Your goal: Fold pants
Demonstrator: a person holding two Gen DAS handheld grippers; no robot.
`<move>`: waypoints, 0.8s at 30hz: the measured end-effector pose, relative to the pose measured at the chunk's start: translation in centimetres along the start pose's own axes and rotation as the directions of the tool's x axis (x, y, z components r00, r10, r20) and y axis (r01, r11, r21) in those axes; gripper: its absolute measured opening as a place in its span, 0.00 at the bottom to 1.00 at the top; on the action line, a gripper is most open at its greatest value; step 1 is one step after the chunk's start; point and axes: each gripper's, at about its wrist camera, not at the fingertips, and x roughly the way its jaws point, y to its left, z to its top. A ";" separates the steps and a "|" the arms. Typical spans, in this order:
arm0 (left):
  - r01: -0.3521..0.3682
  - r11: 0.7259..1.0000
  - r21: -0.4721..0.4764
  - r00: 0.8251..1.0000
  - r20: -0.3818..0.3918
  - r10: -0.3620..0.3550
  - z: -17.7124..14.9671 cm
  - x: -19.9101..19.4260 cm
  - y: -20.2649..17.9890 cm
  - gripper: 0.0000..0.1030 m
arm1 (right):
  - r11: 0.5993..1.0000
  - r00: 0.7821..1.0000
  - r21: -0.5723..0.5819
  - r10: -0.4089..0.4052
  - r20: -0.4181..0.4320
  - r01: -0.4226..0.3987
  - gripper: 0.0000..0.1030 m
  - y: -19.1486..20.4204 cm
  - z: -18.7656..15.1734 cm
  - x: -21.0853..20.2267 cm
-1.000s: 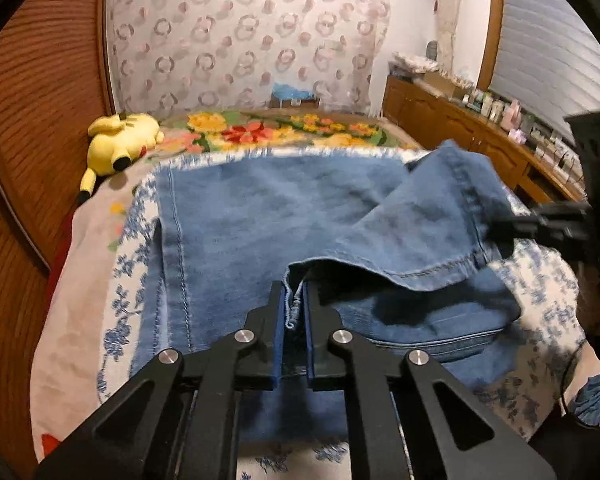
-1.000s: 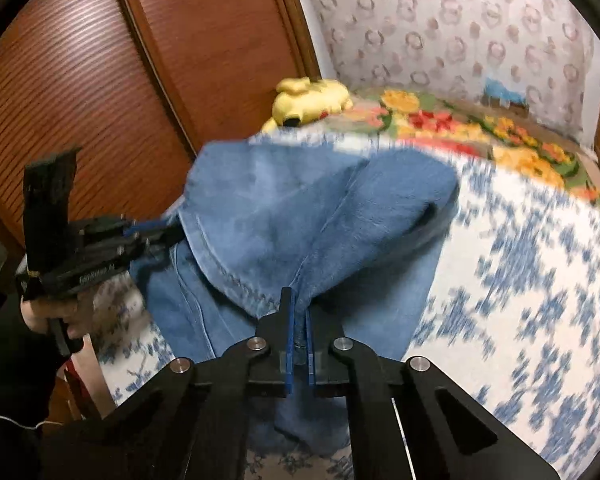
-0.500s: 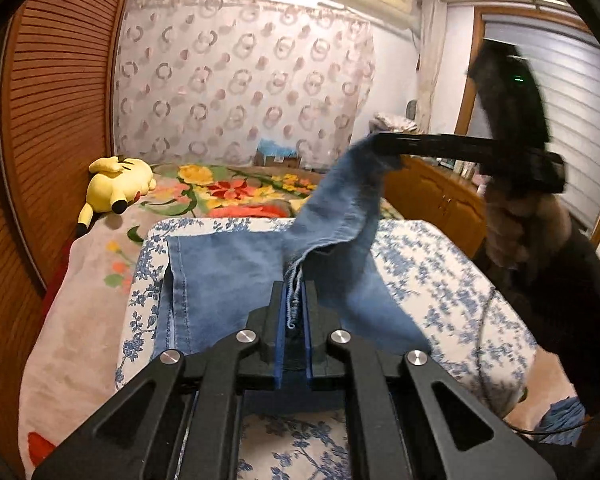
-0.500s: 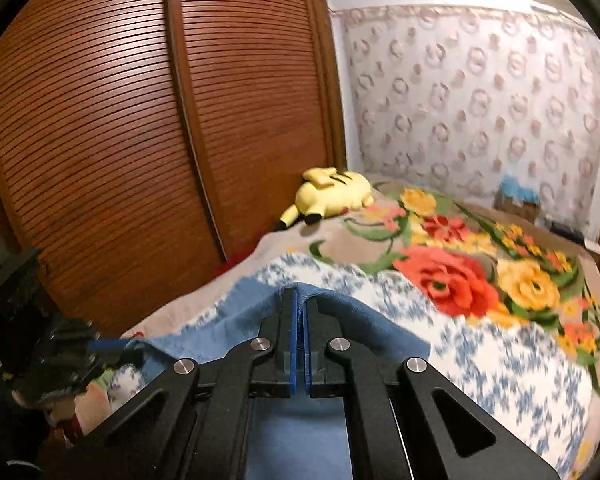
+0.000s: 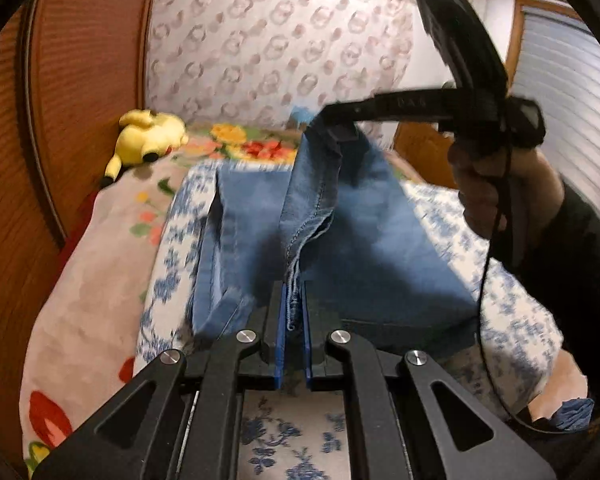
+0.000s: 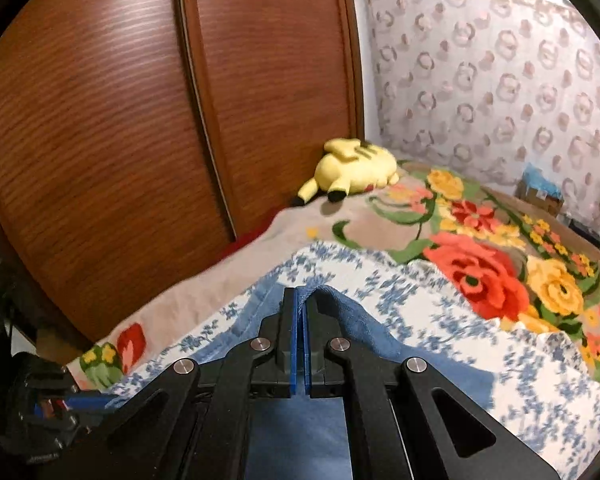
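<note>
Blue denim pants (image 5: 380, 248) lie on the bed, with one end lifted off it. My left gripper (image 5: 294, 300) is shut on a frayed hem edge of the pants near the bed's front. My right gripper (image 5: 340, 130) is shut on the other corner of the same end and holds it high above the bed. In the right wrist view the right gripper (image 6: 301, 300) pinches blue denim (image 6: 352, 320) that drapes down below it. The left gripper (image 6: 60, 404) shows at the lower left there.
A blue-flowered white cloth (image 5: 172, 240) lies under the pants on a flowered blanket (image 6: 480, 276). A yellow plush toy (image 6: 356, 168) lies at the bed's far left by the brown wardrobe doors (image 6: 140, 120). A wooden cabinet (image 5: 416, 148) stands to the right.
Both grippers have lifted the pants' end off the bed and carried it up and forward. The right gripper rose from bed level to high above the pants.
</note>
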 end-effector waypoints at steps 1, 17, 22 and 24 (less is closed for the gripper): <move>-0.010 1.000 0.004 1.000 -0.012 0.010 -0.2 0.5 0.1 0.08 | 1.000 1.000 -0.002 -0.006 -0.016 0.006 0.02 0.2 0.0 1.0; -0.018 1.000 -0.015 0.998 -0.056 0.017 -0.4 1.6 1.1 0.16 | 0.999 0.993 0.026 0.026 -0.115 -0.023 0.02 0.5 2.4 7.2; -0.044 0.999 -0.024 0.998 -0.049 0.043 0.1 1.8 1.7 0.20 | 0.997 0.992 0.057 0.055 -0.115 -0.048 0.02 -0.1 2.4 8.3; -0.047 0.999 -0.024 0.998 -0.053 0.046 0.2 2.1 1.8 0.21 | 0.996 0.991 0.070 0.071 -0.116 -0.063 0.04 -0.4 2.4 8.5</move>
